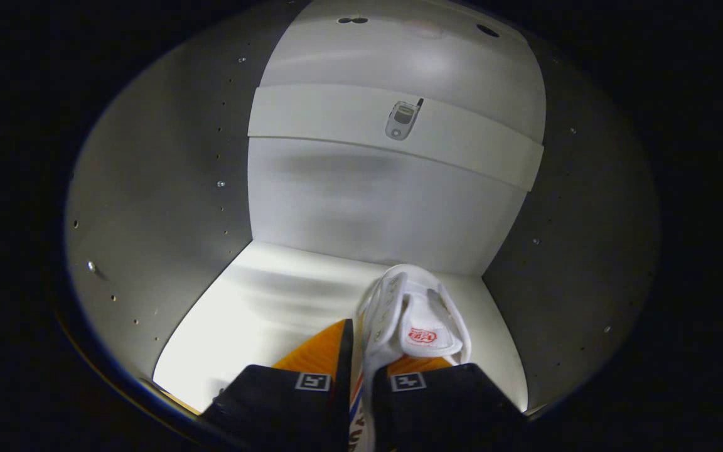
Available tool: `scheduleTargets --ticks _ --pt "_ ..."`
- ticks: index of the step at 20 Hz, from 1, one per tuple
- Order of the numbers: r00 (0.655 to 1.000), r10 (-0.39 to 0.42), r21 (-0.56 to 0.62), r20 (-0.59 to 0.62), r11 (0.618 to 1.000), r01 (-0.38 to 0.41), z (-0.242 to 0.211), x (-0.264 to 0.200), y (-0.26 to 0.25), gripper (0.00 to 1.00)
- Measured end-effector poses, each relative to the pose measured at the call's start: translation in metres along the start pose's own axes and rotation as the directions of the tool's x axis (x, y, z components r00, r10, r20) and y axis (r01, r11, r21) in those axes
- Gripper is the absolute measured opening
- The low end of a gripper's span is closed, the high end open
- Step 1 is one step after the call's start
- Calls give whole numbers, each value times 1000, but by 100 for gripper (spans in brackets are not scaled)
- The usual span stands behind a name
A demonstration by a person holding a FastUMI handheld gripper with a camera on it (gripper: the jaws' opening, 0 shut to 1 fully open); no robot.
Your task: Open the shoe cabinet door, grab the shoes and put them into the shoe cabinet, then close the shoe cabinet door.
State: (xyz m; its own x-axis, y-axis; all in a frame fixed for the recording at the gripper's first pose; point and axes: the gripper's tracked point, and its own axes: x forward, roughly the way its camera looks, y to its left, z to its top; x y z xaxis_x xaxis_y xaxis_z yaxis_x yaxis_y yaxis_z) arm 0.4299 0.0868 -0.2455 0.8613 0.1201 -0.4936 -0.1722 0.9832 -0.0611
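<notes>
One shoe (408,314) sits pinched by its side wall between the tool (361,370) fingers, toe toward 12 o'clock, held low over the cabinet (148,207) floor for release.

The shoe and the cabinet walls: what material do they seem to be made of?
The shoe, pinched between the gripper fingers, looks like white fabric or soft synthetic: a padded tongue with a stitched patch. The cabinet walls look like smooth matt laminated board, with rows of drilled peg holes.

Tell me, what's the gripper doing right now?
Gripper shut on white sneaker. Sneaker inside shoe cabinet, over the cabinet floor. Nothing blocking ahead.
</notes>
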Motion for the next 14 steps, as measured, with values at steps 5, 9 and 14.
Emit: scheduleTargets --ticks 5,9,14 --pt "996 90 72 4 993 -90 3 -43 16 75" --pt "993 65 94 97 993 -74 23 -98 -1 98" --pt "960 -30 160 277 987 -15 47 -209 -29 98"
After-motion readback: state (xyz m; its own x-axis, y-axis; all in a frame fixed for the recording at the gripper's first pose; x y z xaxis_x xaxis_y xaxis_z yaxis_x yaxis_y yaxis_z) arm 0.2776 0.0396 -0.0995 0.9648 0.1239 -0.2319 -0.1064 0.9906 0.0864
